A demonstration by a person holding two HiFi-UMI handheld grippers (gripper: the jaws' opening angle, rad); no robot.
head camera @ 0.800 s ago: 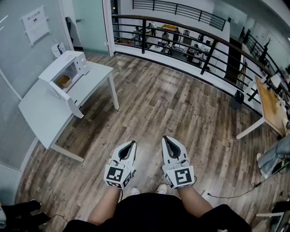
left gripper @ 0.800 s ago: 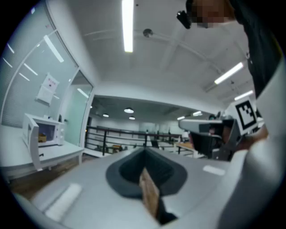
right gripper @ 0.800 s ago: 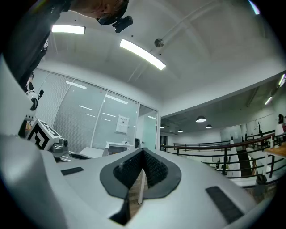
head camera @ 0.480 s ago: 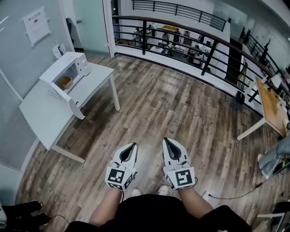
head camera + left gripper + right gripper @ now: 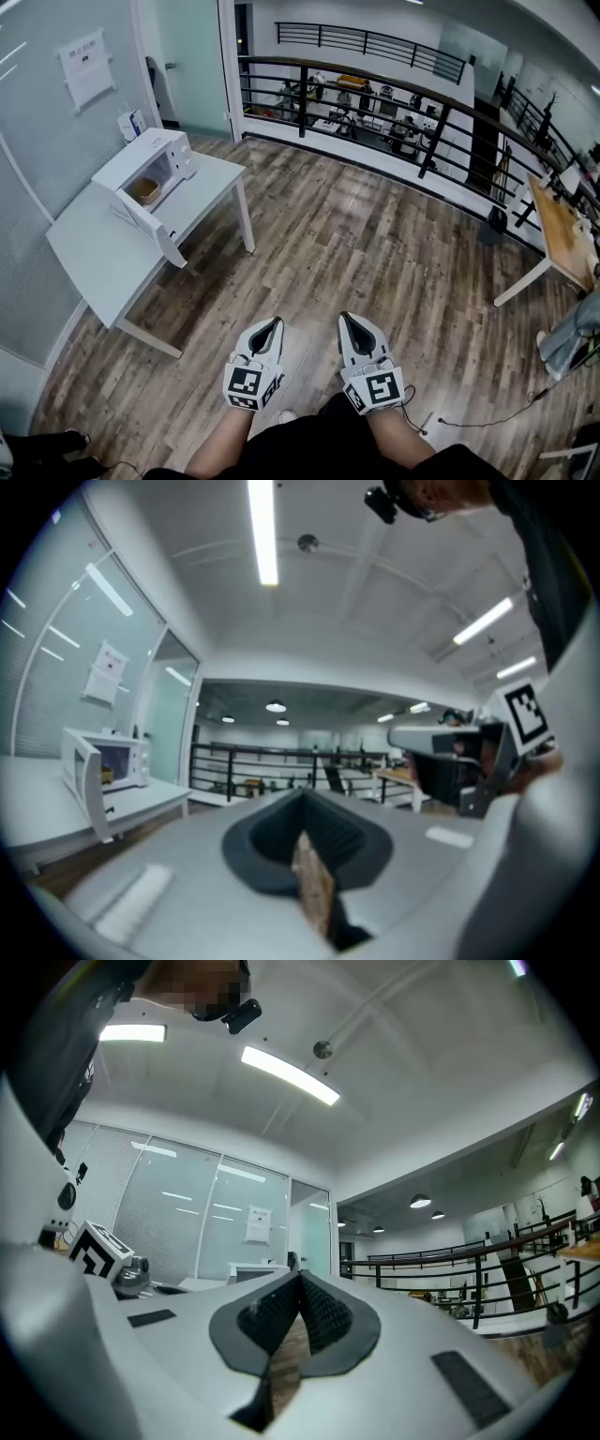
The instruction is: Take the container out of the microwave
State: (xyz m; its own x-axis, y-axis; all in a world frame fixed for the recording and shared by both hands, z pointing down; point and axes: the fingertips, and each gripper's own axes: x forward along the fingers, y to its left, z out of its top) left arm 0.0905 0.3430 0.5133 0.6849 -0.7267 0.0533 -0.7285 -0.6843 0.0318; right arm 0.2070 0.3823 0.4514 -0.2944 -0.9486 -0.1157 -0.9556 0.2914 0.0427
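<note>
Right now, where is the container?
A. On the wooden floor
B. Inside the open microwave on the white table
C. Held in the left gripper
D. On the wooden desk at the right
B: the container sits inside the microwave, whose door stands open, on the white table. The left gripper and right gripper are shut on nothing, well short of it.
</note>
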